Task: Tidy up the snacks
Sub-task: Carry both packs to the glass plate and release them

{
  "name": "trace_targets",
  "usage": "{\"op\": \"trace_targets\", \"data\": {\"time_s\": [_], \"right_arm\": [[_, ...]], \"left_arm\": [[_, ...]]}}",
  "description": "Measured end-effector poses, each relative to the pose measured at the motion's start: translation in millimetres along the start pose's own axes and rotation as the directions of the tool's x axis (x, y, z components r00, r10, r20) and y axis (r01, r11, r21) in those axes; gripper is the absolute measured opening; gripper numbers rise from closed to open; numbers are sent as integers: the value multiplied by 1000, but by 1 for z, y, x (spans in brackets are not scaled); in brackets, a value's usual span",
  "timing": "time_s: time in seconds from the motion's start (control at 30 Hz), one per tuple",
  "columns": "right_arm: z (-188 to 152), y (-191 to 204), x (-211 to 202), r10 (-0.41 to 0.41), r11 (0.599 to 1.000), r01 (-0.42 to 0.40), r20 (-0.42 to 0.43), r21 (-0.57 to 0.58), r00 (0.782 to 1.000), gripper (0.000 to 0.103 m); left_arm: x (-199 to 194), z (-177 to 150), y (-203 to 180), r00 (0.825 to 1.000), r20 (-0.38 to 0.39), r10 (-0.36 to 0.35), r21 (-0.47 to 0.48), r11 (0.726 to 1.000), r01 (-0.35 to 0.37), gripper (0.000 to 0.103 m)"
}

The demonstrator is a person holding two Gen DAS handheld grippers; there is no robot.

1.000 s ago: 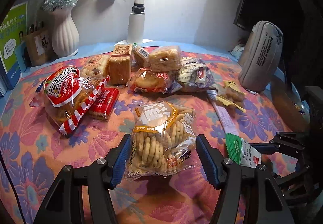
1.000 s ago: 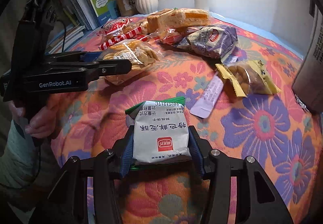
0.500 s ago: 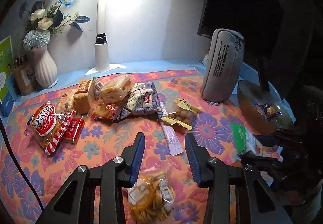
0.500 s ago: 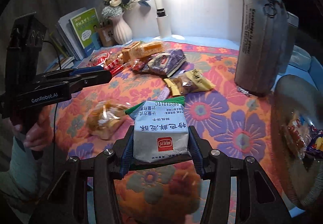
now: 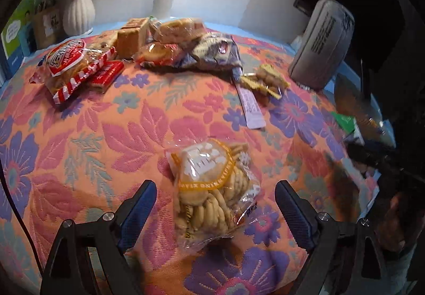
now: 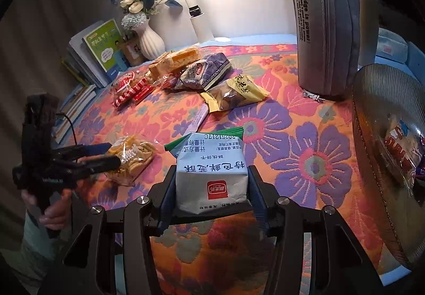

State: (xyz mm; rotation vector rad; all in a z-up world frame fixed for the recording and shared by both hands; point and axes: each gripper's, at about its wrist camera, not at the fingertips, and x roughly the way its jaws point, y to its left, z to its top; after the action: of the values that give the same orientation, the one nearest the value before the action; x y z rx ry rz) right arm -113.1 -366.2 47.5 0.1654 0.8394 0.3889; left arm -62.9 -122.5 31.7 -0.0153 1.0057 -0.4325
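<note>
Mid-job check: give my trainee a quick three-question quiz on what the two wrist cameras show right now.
1. True or false: the left gripper is clamped on the clear biscuit bag.
2. What does the right gripper hold? A. white packet B. yellow packet C. grey pouch
3. Fill in: a snack already lies in the ribbed glass ____ at the right.

Key:
1. False; its fingers stand apart, having just opened, and the bag lies on the floral cloth.
2. A, the white packet.
3. bowl.

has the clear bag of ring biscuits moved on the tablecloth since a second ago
Yes. In the right wrist view, the bag of ring biscuits lay close beside the red-striped snack pack by the pile; now it lies well nearer the camera, apart from it, between the just-opened jaws of the left hand-held gripper.
</note>
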Motion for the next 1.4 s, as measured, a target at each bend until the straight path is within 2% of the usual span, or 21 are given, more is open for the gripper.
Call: {"op": "trace_targets", "data": {"time_s": [0.03,0.07,0.1,0.17,0.27,0.37,0.53,0.63,0.7,0.77,0.93,1.13,1.2,1.27,1.4], "right_arm": [[-1,1,-2,1,1000,-1,2,-3,1000,49],[-1,1,-4,-2,1000,2,5,-7,1000,49],[-1,2,-8,-7,1000,7,11,-11,1000,49],[0,1,-16,-9,1000,9,27,-10,1000,49],[3,-3,-33,-6,1000,6,67,1,998,49],[9,-10,-58,-29,1000,28,129,8,991,49],[19,-41,-105,-124,991,111,236,69,964,49],[23,-75,-127,-223,970,186,267,156,937,49],[22,-102,-136,-287,945,229,252,236,924,49],[17,-130,-141,-319,919,240,229,314,920,49],[-5,-172,-146,-388,860,303,142,411,911,49],[-20,-176,-143,-382,857,316,90,407,920,50],[-19,-178,-144,-359,861,291,96,416,928,53],[-21,-179,-151,-343,866,261,127,425,931,63],[-20,-170,-159,-340,874,249,159,417,927,63]], "left_arm": [[7,-2,-8,1000,-10,24,32,999,-23,82],[12,-4,-15,999,-11,44,58,997,-44,69],[13,-4,-21,997,6,79,79,994,-79,65],[11,0,-28,996,17,89,97,991,-90,61],[-1,7,-41,995,69,74,118,990,-81,60],[-14,20,-62,993,119,27,154,987,-45,60],[-23,54,-119,982,163,-93,249,967,50,60],[-19,74,-164,973,166,-160,315,944,101,60],[-13,86,-194,966,159,-205,363,922,136,60],[-5,95,-219,960,152,-234,401,903,156,61],[29,120,-260,952,90,-291,414,881,230,61],[59,120,-289,949,8,-315,427,859,282,61],[63,119,-292,947,-18,-322,427,853,298,64],[60,118,-291,948,-12,-317,425,857,292,74],[43,115,-278,945,41,-323,426,862,276,74]]}}
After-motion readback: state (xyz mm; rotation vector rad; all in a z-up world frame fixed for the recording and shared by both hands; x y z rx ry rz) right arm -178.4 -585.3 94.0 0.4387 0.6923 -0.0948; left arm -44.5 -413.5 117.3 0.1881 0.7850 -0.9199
